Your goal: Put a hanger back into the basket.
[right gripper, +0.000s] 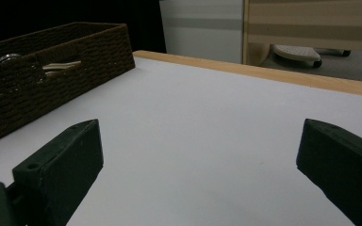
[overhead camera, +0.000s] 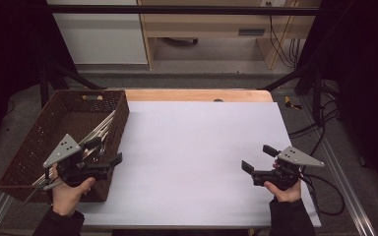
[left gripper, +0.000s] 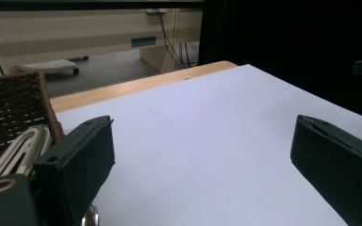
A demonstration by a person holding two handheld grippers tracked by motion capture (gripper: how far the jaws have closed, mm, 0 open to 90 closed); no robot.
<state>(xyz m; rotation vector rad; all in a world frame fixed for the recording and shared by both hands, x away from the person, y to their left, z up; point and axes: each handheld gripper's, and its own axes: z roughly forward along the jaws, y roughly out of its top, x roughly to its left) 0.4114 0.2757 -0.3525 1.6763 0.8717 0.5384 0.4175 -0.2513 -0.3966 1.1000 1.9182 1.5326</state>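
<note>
A: High view: brown woven basket (overhead camera: 39,140) at about nine o'clock on the table, rectangular, open weave, handle slot cut in the far wall. Pale slim utensils (overhead camera: 97,132) lying diagonal inside, bundled, tips toward the far right corner.

B: Left gripper (overhead camera: 106,153) at eight o'clock, over the basket's near right corner. Jaws wide apart, nothing between the pads. Grey three-cornered plate on top, hand (overhead camera: 69,194) gripping from below.

A: Left gripper view adds detail: matte black block-shaped pads (left gripper: 82,162), slightly fuzzy facing. Cream looped handles of the utensils (left gripper: 26,148) just beside the left pad, at nine o'clock. Touching or not, cannot tell. Basket wall (left gripper: 9,101) behind, coarse wicker. A shiny round bit at the frame's bottom edge, too small to tell.

B: Right gripper (overhead camera: 256,158) at four o'clock on the white sheet (overhead camera: 202,147), well apart from the basket. Jaws wide there too, empty.

A: Right gripper view: same black pads (right gripper: 66,160), smooth matte white surface between them. Basket (right gripper: 75,80) seen from the side at ten o'clock, tight horizontal weave, utensil handles (right gripper: 61,66) visible through the slot, a metallic round rim (right gripper: 7,58) poking above the wall.

B: Wooden table edge (overhead camera: 197,95) at twelve o'clock, light varnished strip beyond the sheet. Cables (overhead camera: 320,132) trailing at three o'clock on the floor.
</note>
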